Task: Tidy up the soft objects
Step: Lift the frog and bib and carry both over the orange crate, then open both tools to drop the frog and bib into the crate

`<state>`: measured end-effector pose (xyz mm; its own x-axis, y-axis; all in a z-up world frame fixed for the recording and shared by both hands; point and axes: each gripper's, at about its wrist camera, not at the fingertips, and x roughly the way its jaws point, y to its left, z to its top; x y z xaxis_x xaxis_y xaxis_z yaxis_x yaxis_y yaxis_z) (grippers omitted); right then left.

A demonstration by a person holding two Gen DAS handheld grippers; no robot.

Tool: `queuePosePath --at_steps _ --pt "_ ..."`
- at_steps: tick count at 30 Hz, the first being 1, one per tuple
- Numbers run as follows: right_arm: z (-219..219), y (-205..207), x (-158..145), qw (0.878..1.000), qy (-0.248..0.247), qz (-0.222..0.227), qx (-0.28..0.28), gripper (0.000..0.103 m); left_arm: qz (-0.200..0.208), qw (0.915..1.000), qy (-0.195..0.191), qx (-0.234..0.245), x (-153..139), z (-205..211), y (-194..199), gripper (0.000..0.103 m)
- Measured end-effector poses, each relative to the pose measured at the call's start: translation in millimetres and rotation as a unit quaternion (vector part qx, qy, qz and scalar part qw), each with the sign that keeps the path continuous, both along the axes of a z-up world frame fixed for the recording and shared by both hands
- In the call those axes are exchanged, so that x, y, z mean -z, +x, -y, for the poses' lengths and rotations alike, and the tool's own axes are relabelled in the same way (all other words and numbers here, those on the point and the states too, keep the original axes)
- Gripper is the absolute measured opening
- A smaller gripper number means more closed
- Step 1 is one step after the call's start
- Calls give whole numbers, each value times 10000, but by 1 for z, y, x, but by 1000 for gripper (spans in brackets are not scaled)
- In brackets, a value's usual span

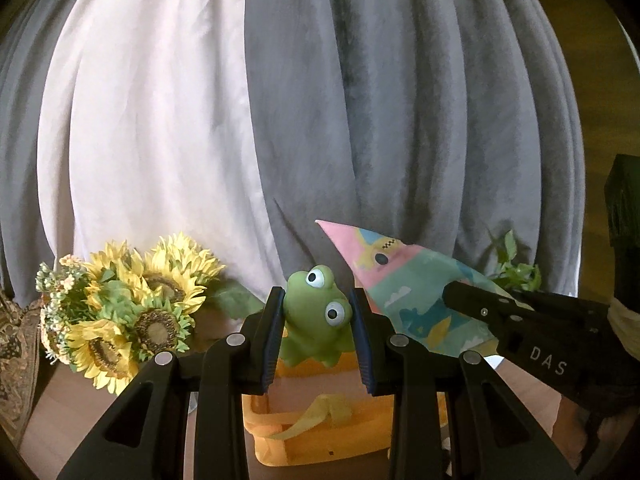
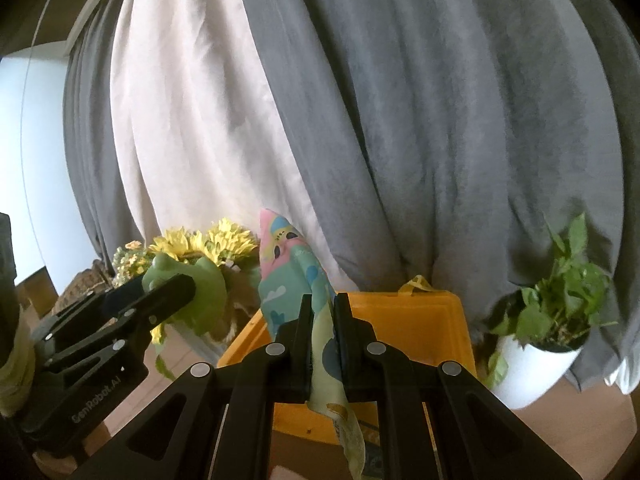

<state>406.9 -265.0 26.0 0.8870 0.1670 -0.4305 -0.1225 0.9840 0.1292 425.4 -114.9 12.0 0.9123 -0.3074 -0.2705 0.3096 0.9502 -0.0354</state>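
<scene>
My left gripper [image 1: 318, 312] is shut on a green soft frog toy [image 1: 316, 320] with big white eyes, held up in the air. The same frog [image 2: 200, 292] shows in the right wrist view, clamped by that gripper's black fingers [image 2: 160, 292]. My right gripper [image 2: 322, 312] is shut on a pastel patterned cloth [image 2: 288, 264] whose pointed end stands up and whose tail hangs below the jaws. In the left wrist view the cloth [image 1: 404, 292] sticks out beside the frog, pinched by the right gripper's fingers [image 1: 476, 300]. An orange bin [image 2: 400, 320] sits just beyond and below both.
A bunch of artificial sunflowers [image 1: 132, 312] stands at the left. A potted green plant in a white pot [image 2: 552, 320] stands at the right. Grey and white curtains [image 1: 280, 100] hang close behind. The bin has a yellow strap [image 1: 316, 416] on its front. Wooden surface lies underneath.
</scene>
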Motion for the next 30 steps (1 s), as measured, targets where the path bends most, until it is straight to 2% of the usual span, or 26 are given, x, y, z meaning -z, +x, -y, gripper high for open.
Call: queuePosePath --at_steps 9,12,25,30 --pt "9 45 20 9987 66 -317 -399 11 -294 9995 82 -50 18 15 37 32" --pt "9 59 30 9976 -85 -444 -517 11 -439 9989 123 -97 28 20 51 32" --pt "19 111 89 9908 -407 -1139 -599 11 -1299 9909 317 -123 84 33 101 32" --pt "20 122 110 9860 -577 -1440 -616 11 -1467 9884 368 -146 98 35 111 32"
